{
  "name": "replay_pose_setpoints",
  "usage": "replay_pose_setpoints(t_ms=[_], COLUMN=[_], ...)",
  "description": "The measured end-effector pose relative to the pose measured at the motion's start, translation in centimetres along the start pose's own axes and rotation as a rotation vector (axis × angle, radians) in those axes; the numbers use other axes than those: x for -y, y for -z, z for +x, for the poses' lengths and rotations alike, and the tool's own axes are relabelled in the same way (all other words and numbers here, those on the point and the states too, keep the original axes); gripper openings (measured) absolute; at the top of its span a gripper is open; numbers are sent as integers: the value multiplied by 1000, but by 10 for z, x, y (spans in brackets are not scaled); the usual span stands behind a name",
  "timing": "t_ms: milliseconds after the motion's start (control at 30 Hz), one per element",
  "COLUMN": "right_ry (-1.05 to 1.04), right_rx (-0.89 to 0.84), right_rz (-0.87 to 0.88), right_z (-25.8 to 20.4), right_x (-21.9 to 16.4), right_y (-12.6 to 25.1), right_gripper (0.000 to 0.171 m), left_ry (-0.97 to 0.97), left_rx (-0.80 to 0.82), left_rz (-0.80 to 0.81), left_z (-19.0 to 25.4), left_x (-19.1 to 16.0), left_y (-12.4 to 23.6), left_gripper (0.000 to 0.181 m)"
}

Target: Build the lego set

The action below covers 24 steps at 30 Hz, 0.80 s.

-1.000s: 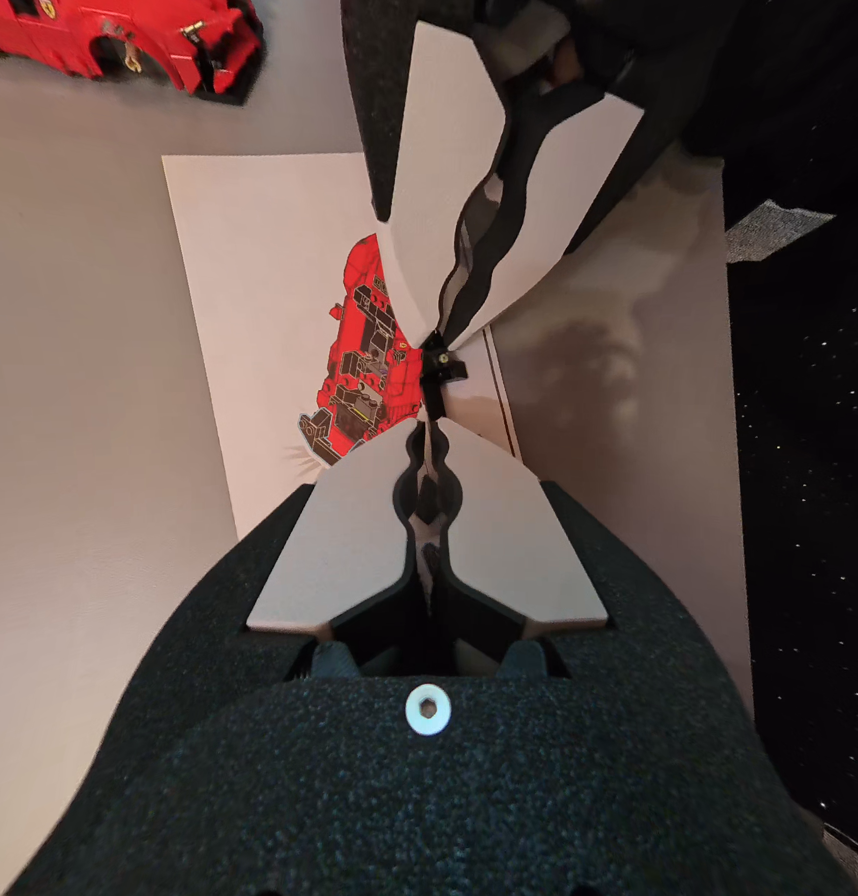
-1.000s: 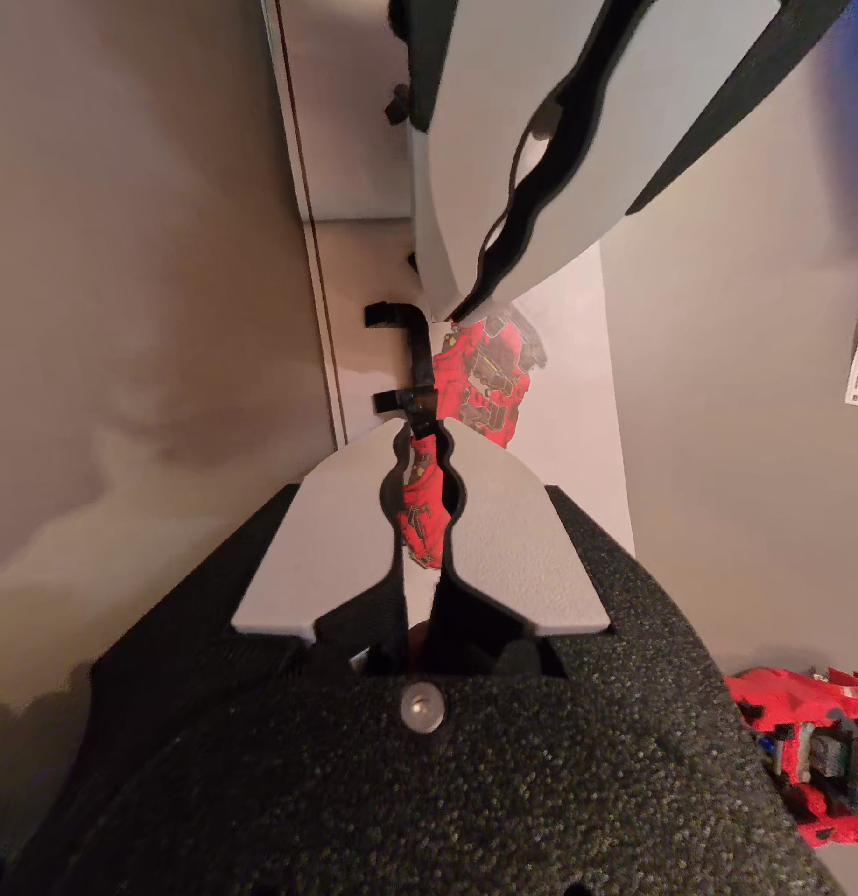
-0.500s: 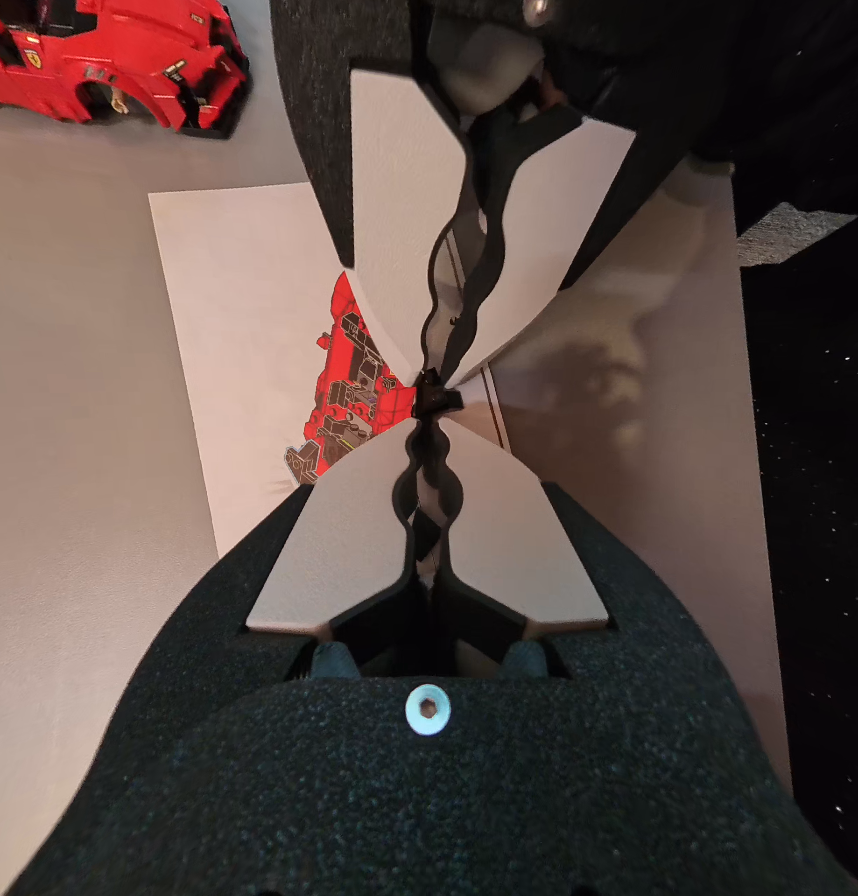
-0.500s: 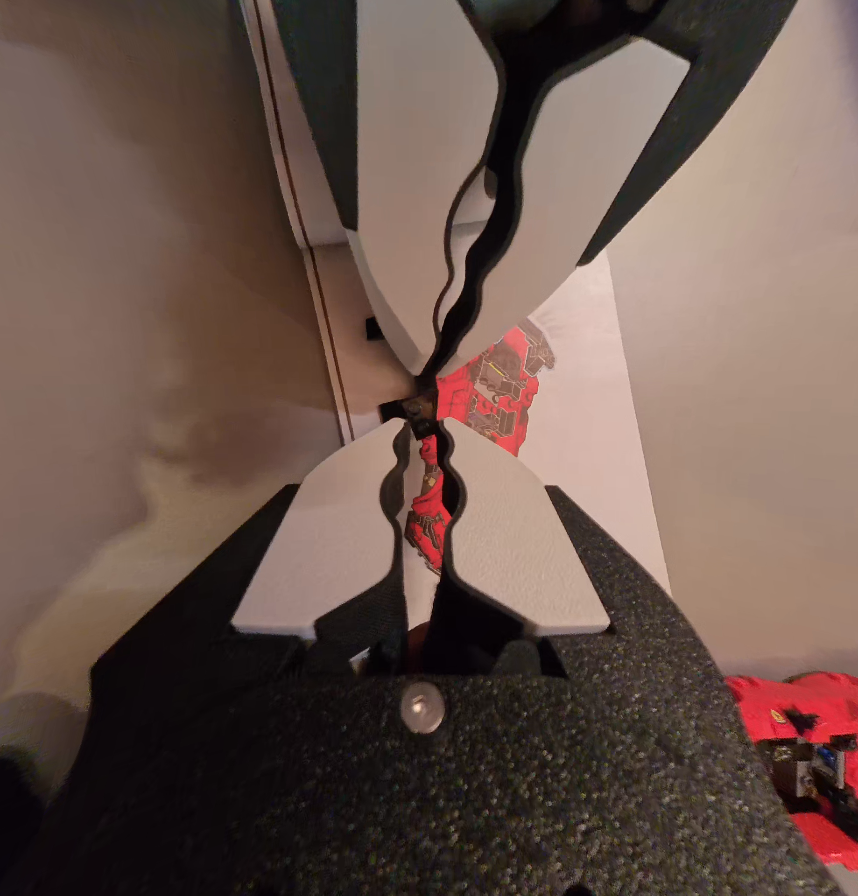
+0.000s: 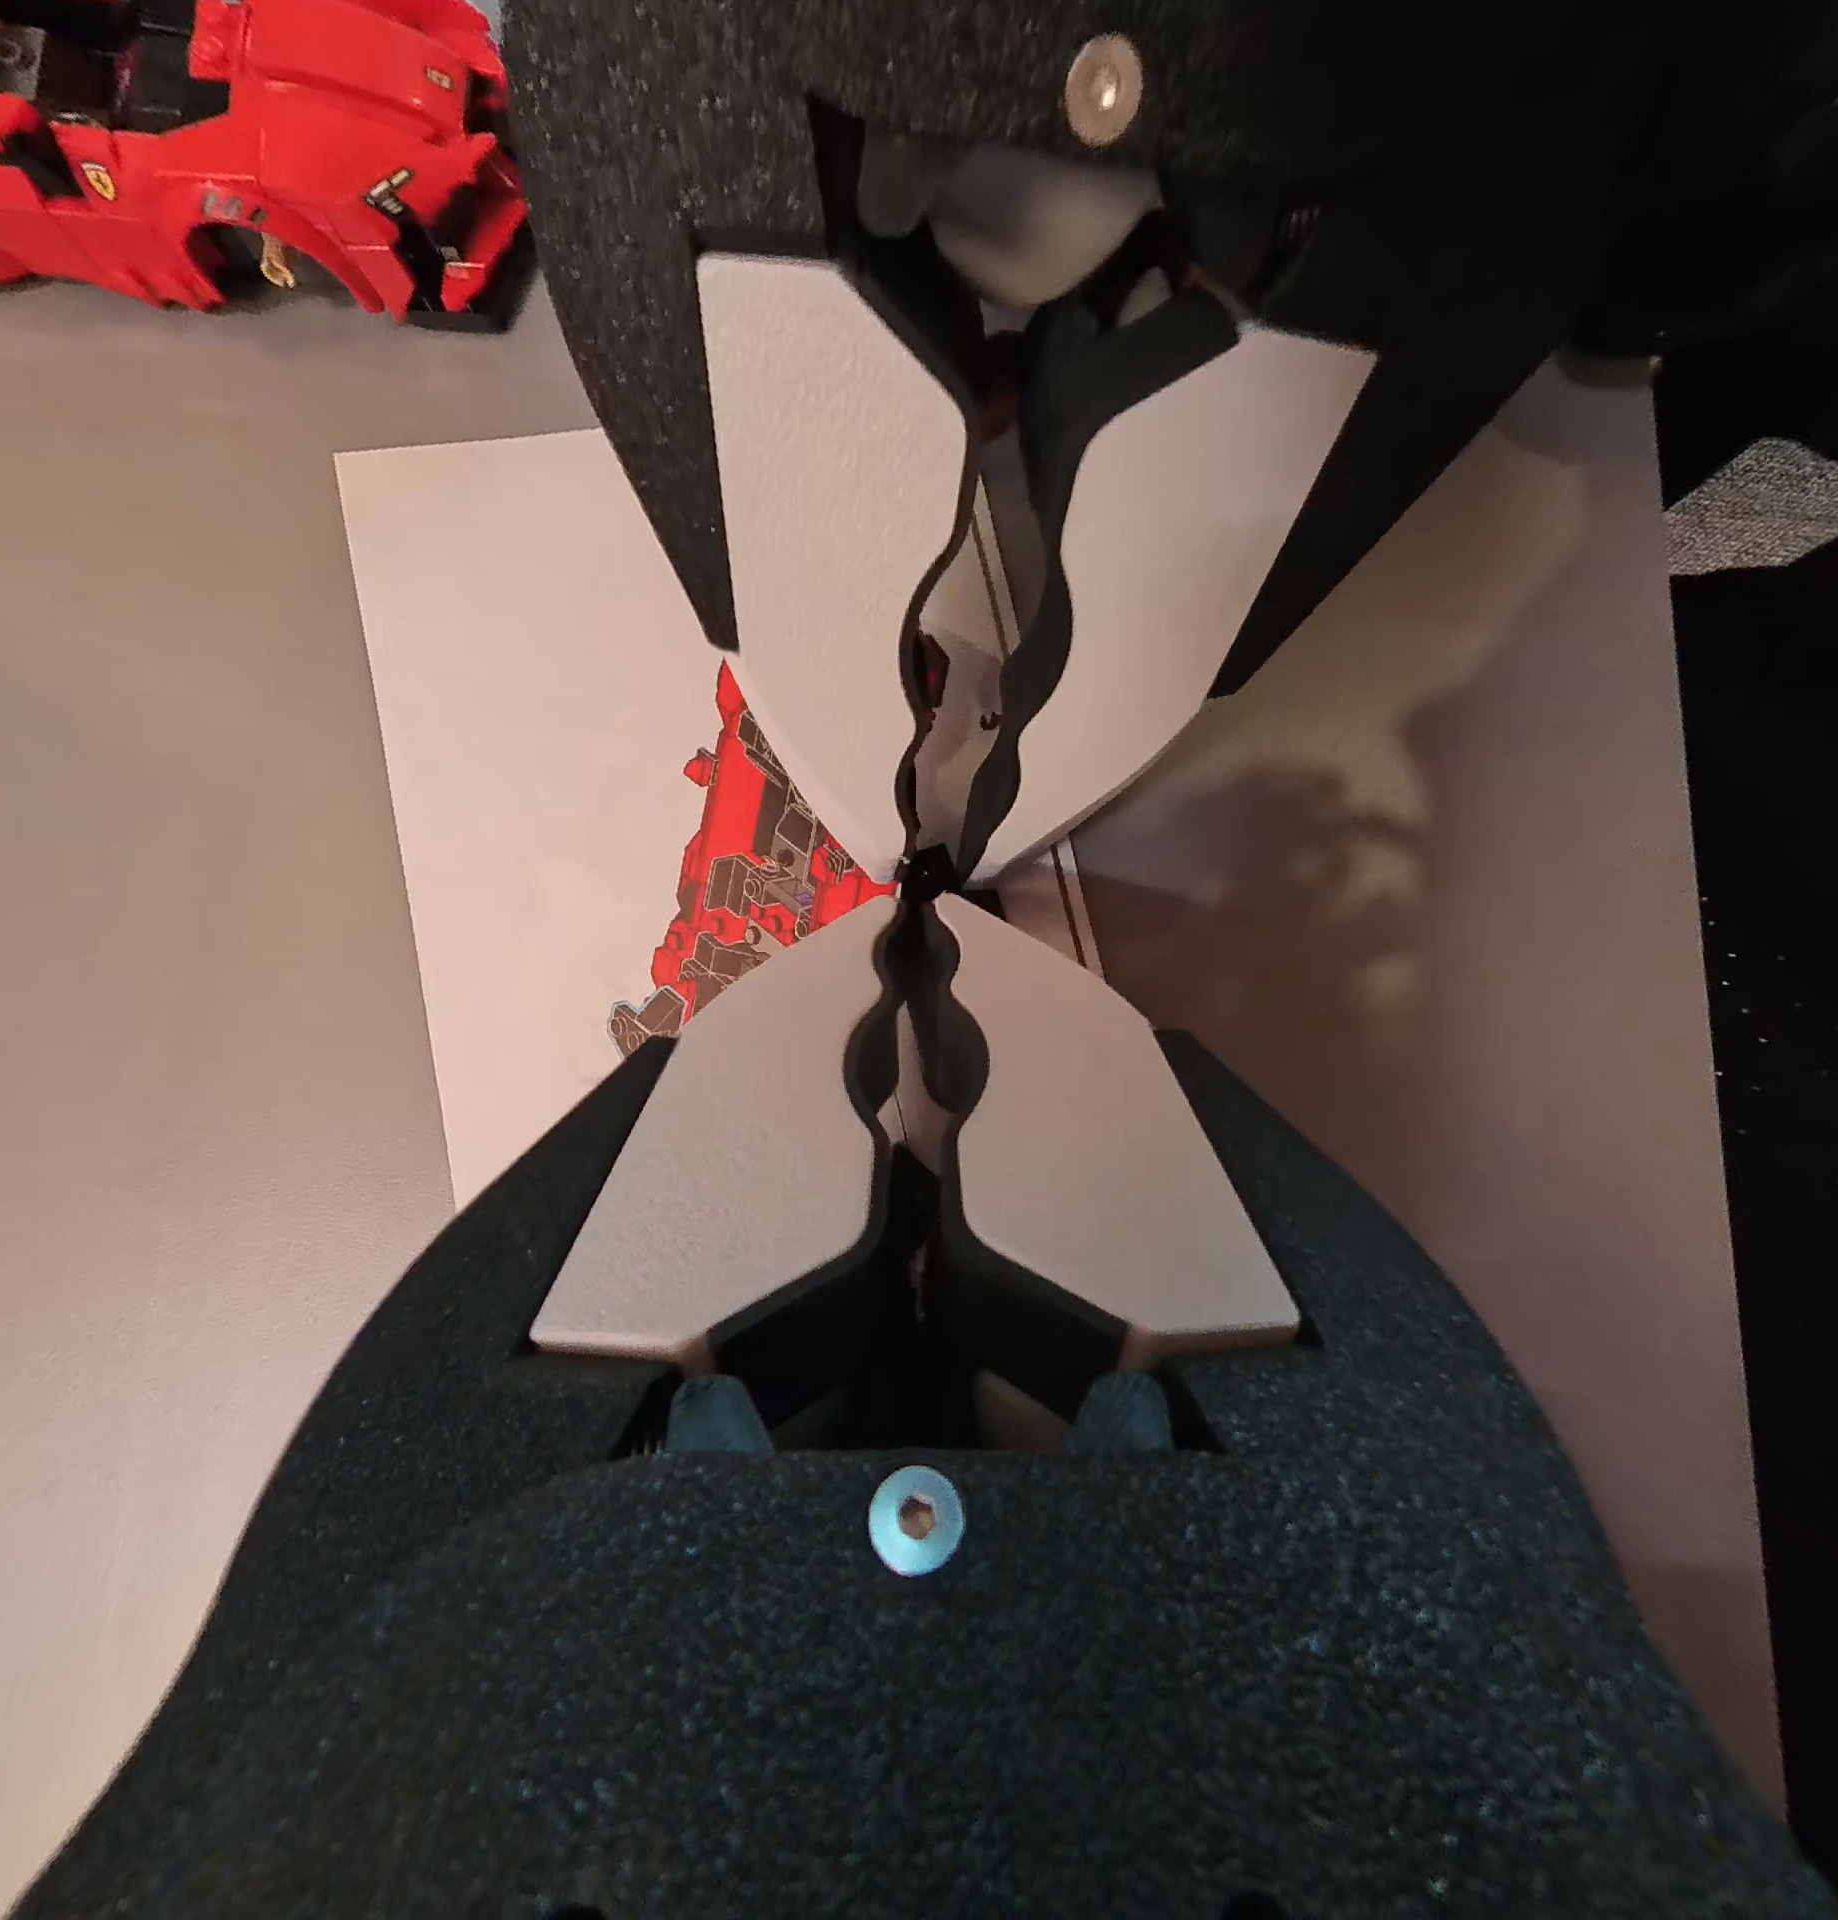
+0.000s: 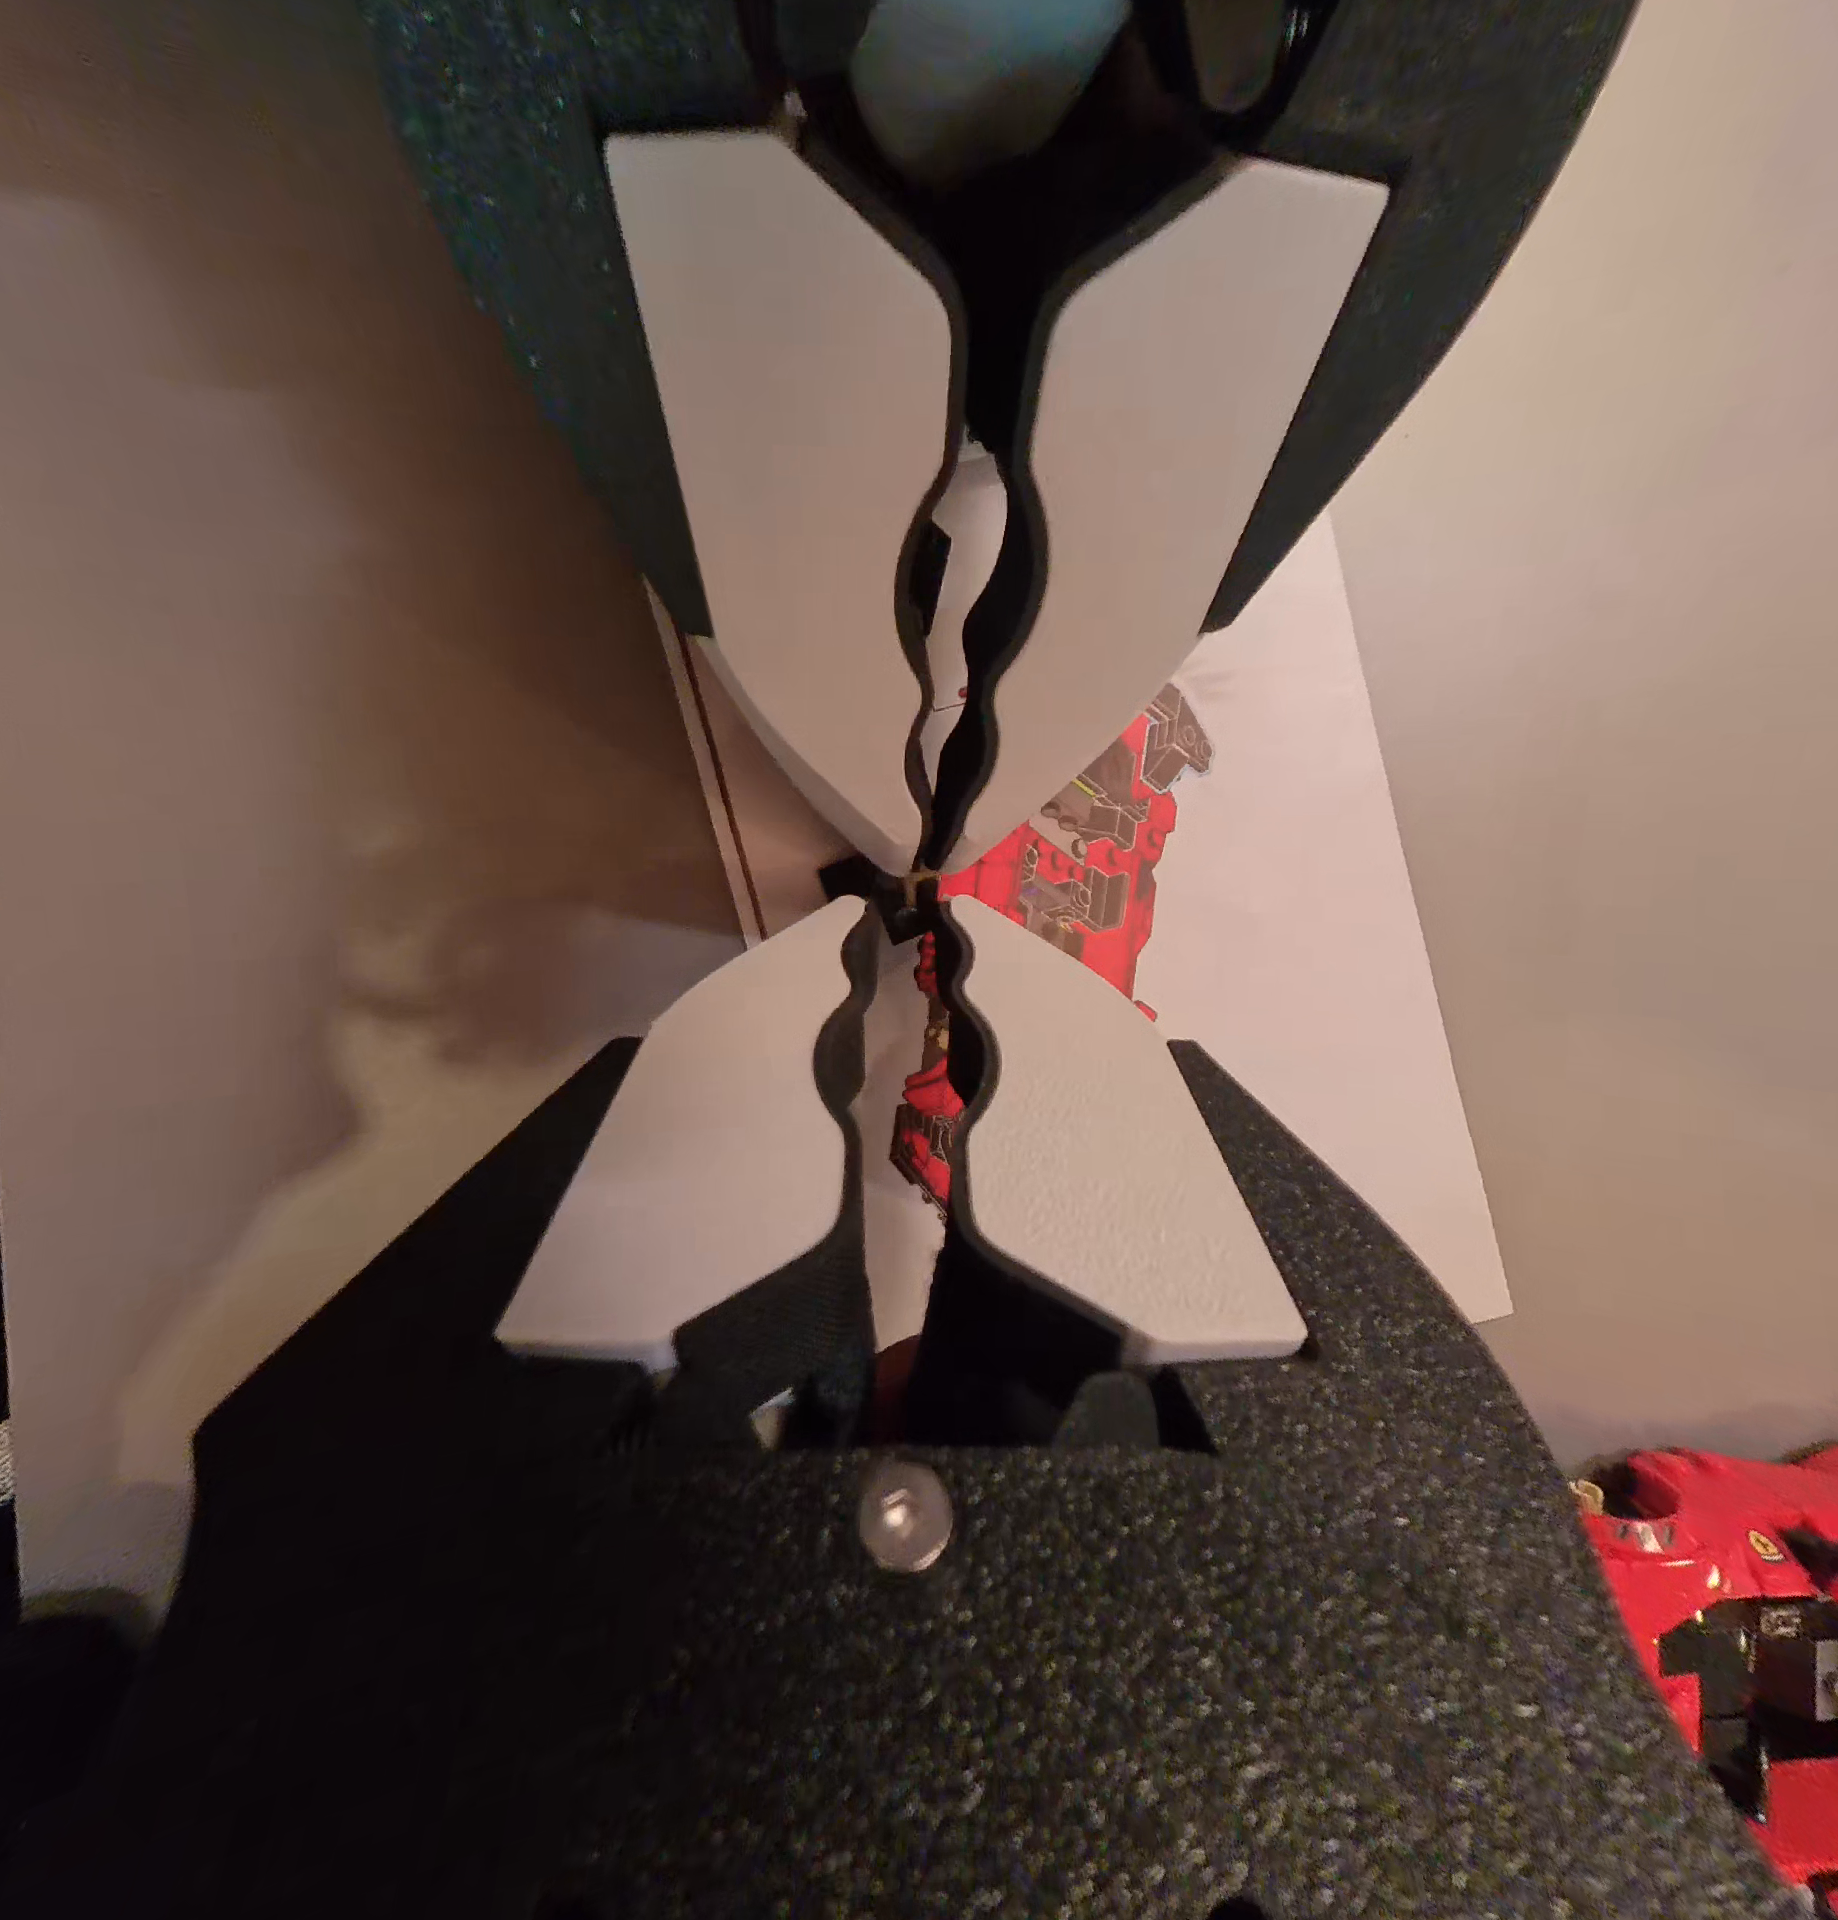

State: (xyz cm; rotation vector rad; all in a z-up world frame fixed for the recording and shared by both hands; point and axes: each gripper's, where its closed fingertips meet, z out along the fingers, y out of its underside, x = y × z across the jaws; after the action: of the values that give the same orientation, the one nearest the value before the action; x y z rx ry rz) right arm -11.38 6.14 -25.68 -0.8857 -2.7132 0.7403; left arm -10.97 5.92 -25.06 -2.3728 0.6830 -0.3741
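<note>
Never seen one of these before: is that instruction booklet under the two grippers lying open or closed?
Open. The instruction booklet lies flat on the grey table, its red car diagram facing up, and a dark fold line runs beside that page.

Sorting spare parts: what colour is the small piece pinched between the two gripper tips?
Black; the small piece shows best in the left wrist view.

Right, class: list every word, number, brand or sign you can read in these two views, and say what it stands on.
Red lego car: small yellow shield badges, too small to read.
Instruction sheet: printed picture of a red model only; no words visible.
Small black lego piece, pinched where left tongs and right tongs meet: no marking visible.
</note>
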Motion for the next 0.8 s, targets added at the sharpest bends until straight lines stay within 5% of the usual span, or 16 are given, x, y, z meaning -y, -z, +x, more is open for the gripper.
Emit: replay_pose_setpoints(t_ms=[800], right_ry=[-34], right_rx=[56], right_rz=[64], right_z=[-1], right_x=[0], right_y=[0], right_gripper=[10], left_ry=[-15], left_rx=[-9], left_rz=[-21], left_z=[1], left_x=[-3], left_y=[0], left_gripper=[0])
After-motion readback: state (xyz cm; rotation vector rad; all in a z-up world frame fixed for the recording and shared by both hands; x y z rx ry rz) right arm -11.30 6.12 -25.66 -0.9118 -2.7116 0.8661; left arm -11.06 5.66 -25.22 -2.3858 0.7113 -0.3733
